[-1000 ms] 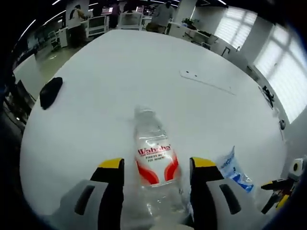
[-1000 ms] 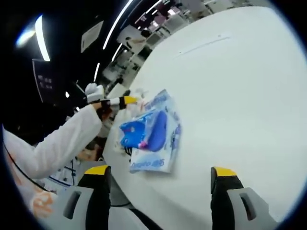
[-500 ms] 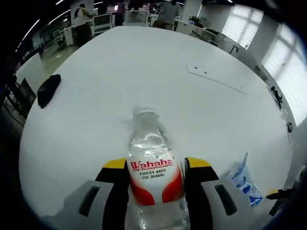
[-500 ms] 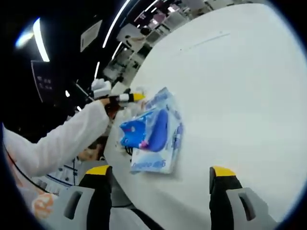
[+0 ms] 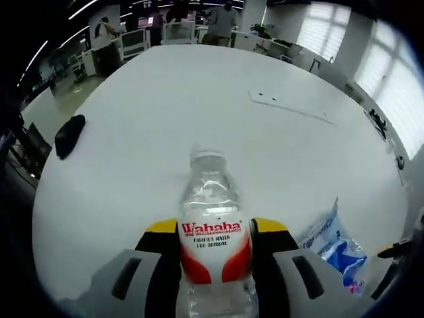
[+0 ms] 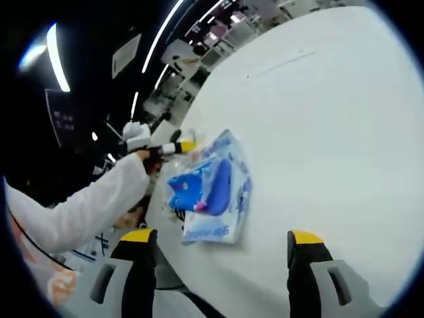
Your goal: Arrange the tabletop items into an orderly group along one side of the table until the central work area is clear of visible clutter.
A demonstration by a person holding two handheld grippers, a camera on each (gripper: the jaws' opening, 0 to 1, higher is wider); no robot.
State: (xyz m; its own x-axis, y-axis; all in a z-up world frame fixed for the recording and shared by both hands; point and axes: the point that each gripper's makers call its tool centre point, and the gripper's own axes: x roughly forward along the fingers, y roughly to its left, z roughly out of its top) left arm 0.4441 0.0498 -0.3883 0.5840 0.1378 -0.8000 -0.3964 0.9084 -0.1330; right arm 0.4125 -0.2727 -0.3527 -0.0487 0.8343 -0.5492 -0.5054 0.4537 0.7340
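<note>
Left gripper view: left gripper clenched on a clear water bottle, long axis running forward along the jaws, cap end away; a black pouch near the white table's far-left edge. Right gripper view: right gripper released, jaws wide; blue plastic packet flat by the table edge; a white sleeve.

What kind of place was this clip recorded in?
Probably an open-plan office or lab: a large white table, more desks with people beyond it, ceiling strip lights and blinded windows.
</note>
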